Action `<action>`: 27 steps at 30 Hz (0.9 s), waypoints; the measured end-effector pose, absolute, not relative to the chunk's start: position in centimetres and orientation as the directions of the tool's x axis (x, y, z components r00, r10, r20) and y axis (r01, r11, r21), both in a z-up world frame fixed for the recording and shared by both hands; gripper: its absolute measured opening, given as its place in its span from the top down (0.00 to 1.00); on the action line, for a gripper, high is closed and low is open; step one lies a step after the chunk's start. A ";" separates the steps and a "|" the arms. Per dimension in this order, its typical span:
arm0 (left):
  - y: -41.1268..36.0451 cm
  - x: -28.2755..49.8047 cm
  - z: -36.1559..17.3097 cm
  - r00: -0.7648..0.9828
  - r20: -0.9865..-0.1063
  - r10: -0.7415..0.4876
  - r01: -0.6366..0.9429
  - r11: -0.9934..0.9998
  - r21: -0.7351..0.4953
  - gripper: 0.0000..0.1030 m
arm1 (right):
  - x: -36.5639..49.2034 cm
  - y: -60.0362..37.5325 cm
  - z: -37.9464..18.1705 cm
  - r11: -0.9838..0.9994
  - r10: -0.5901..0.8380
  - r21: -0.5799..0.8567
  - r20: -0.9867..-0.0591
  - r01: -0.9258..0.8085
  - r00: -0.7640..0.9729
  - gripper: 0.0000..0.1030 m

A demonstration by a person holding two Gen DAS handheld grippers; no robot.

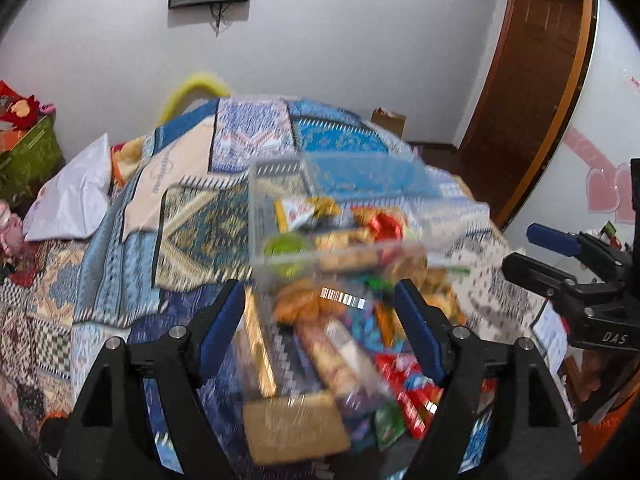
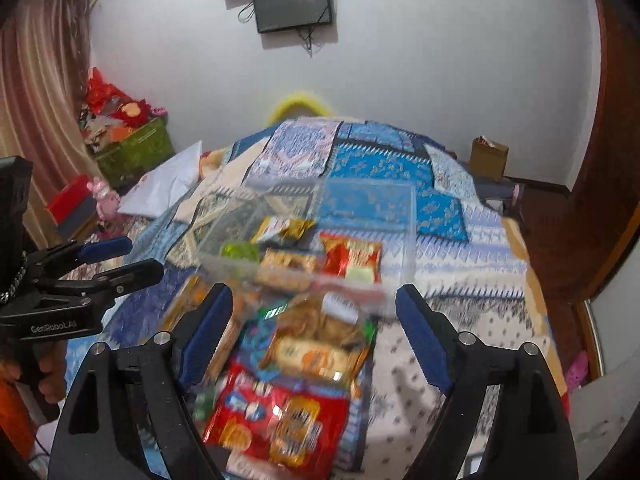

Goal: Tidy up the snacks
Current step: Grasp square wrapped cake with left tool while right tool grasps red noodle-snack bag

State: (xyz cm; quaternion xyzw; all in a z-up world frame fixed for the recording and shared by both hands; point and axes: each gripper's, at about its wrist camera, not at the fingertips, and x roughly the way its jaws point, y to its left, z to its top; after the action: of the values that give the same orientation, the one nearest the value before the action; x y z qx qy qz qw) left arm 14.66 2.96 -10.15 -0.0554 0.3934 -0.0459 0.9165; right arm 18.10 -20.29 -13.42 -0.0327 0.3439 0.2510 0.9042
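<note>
A clear plastic box (image 1: 276, 200) (image 2: 360, 204) stands on a patchwork bedspread (image 1: 224, 216) (image 2: 460, 256). Inside it lie a red packet (image 1: 384, 224) (image 2: 352, 258), a green item (image 1: 286, 250) (image 2: 240, 250) and other small snacks. In front of the box is a loose heap of snacks: a tan flat box (image 1: 292, 428), a biscuit tube (image 1: 336, 360), a big red bag (image 2: 280, 412) and a biscuit pack (image 2: 316, 356). My left gripper (image 1: 320, 286) hovers open above this heap, holding nothing. My right gripper (image 2: 313, 289) is open too, with nothing in it. The view is blurred.
A white pillow (image 1: 76, 200) (image 2: 164, 184) lies at the bed's left. A green bin (image 1: 28, 152) (image 2: 132, 148) full of red things stands by the wall. A brown paper bag (image 2: 490, 158) sits at the far right corner, and a wooden door (image 1: 532, 80) is on the right.
</note>
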 end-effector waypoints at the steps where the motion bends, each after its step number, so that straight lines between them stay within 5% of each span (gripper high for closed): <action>1: 3.1 14.2 -10.7 0.676 -0.725 -0.131 0.036 0.989 -0.145 0.26 | 17.7 -20.2 -13.9 0.873 0.427 0.112 -0.646 -0.476 0.633 0.21; 9: 4.0 11.5 -14.9 0.600 -0.788 -0.139 -0.007 0.984 -0.179 0.26 | 16.3 -19.9 -18.5 0.867 0.434 0.182 -0.732 -0.463 0.525 0.21; 27: 3.1 8.8 -18.7 0.558 -0.822 -0.114 -0.015 0.989 -0.147 0.20 | 12.6 -20.4 -22.7 0.857 0.338 0.076 -0.829 -0.509 0.446 0.20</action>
State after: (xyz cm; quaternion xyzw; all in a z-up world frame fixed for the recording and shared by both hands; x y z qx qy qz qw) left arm 8.75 3.06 -18.70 -0.0686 0.4690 -0.0283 0.8801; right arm 12.61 -20.43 -22.73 -0.0921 0.4628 0.2506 0.8453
